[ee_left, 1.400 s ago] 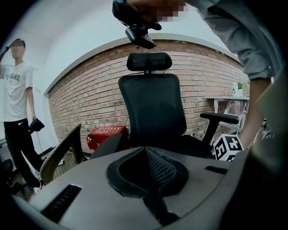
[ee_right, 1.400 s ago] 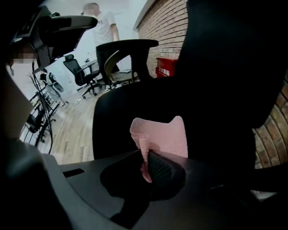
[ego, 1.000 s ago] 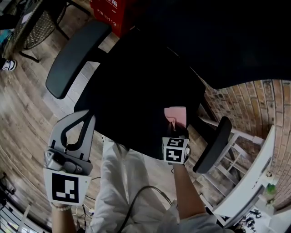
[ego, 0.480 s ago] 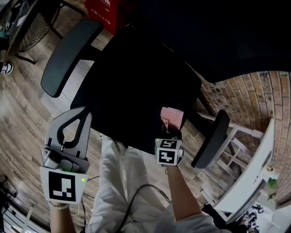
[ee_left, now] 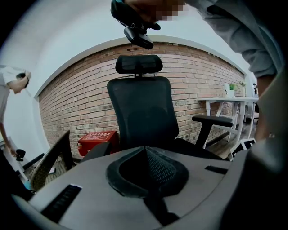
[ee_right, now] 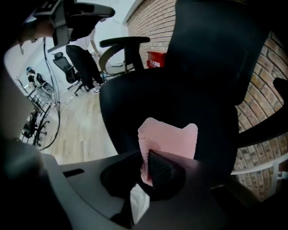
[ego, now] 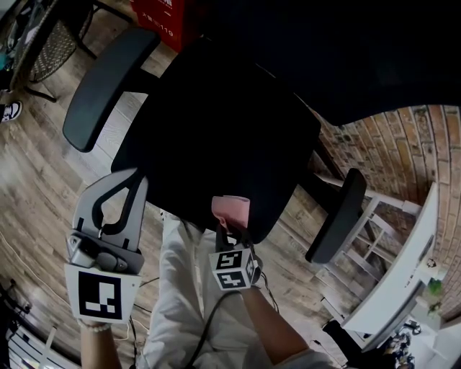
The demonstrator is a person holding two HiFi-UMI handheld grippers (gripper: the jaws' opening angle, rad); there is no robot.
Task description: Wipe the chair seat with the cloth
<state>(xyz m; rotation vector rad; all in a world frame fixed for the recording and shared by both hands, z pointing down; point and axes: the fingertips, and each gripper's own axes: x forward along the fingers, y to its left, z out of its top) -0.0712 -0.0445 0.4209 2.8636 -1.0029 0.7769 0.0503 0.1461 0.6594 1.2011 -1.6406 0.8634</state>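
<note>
The black chair seat (ego: pixel 216 122) fills the middle of the head view. A pink cloth (ego: pixel 231 209) lies on its front edge, pinched in my right gripper (ego: pixel 229 225), which is shut on it. In the right gripper view the cloth (ee_right: pixel 170 137) sticks out flat past the jaws over the seat (ee_right: pixel 148 96). My left gripper (ego: pixel 135 179) is shut and holds nothing; it hovers off the seat's front left corner. From the left gripper view, the chair's backrest (ee_left: pixel 143 110) stands straight ahead beyond the left gripper (ee_left: pixel 145 150).
Two dark armrests flank the seat, one at the left (ego: pixel 104 76) and one at the right (ego: pixel 335 216). A red box (ego: pixel 162 14) sits behind the chair. A white desk (ego: pixel 403 277) and brick wall (ego: pixel 389 155) are at the right. My trousers (ego: pixel 180 288) are below the seat.
My right gripper has dragged the pink cloth left along the seat and toward its front edge. The left gripper has barely moved.
</note>
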